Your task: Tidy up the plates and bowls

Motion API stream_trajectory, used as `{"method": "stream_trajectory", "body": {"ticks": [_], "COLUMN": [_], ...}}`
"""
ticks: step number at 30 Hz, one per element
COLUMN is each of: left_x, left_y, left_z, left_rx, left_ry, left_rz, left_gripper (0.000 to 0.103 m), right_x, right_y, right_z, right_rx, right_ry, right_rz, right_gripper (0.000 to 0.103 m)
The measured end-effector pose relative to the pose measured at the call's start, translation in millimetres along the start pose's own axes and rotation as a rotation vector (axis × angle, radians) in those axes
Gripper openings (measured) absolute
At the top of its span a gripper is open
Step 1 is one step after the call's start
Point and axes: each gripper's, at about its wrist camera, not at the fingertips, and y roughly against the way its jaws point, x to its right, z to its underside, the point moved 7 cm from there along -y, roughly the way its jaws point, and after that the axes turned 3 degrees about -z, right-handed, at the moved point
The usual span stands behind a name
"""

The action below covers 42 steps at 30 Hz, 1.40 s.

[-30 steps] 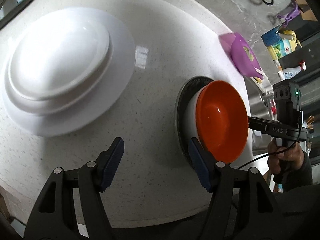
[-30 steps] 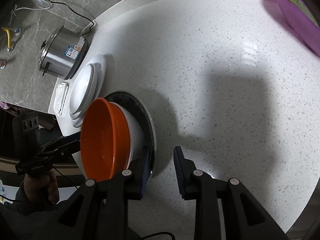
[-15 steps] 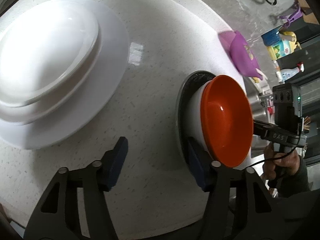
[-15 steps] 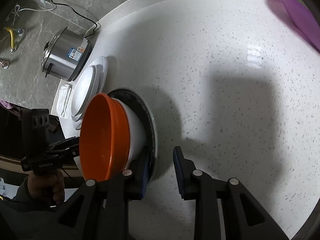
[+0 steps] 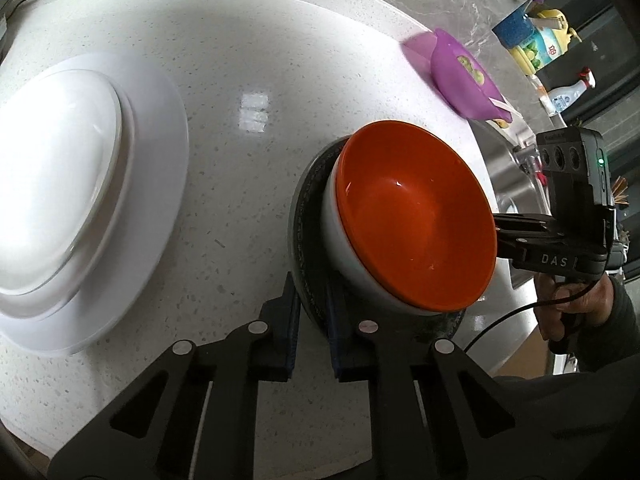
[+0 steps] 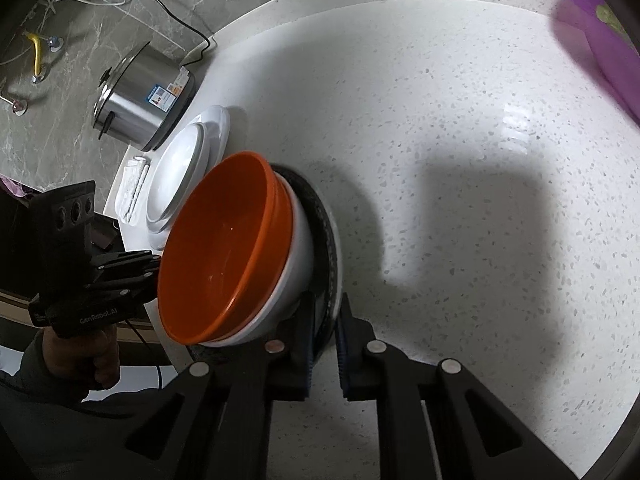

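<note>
Left gripper (image 5: pixel 310 320) closing its fingers (image 5: pixel 286 332) on the near rim of the dark plate (image 5: pixel 304 236), rim between the pads, grip looking nearly set. Right gripper (image 6: pixel 325 344) clenched on the opposite edge of the same plate, rim pinched between its fingers (image 6: pixel 306 344). Stacked just beyond both sets of fingers, on that plate: white bowl (image 5: pixel 340 256) with orange bowl (image 5: pixel 412 220) nested inside. White plates (image 5: pixel 80 192) piled well off to the left of the left fingers; purple dish (image 5: pixel 464 76) far ahead and to the right, at the counter (image 5: pixel 248 60) edge.

Likely trouble from here: lifting unevenly, one side rising ahead of the other, and tipping the plate so the loose bowls slide off. Thin, shallow pinch on a slick rim, so possible slipping out under the weight of two bowls. Pulling apart or twisting between the two hands, prying the rim free on one side
</note>
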Motion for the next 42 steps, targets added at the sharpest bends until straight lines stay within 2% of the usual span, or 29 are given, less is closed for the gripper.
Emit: {"method": "stream_trajectory", "body": {"ticks": [12,23,33,42], "left_x": [9.2,17.5,1.0,-46.3], "left_y": [1.4,32.3,87.4,158.8], "left_z": [-10.2,-21.1,-33.1,-50.9], "left_rx": [0.027,0.071,0.127,0.197], "left_ry": [-0.003,-0.006,0.014,0.041], "left_rz": [-0.004,-0.001,-0.024,-0.056], "left_gripper": [0.010,0.009,0.009,0.008], "right_x": [-2.1,-15.4,-59.9,-123.1], "right_y": [7.8,28.6,39.4,31.9], "right_z": [-3.7,-13.1,-40.1,-74.1], "right_rx": [0.043,0.075,0.102,0.122], "right_ry": [0.002,0.020,0.077,0.142], "right_rz": [0.021,0.031,0.024,-0.010], "right_gripper": [0.012,0.012,0.012,0.012]}}
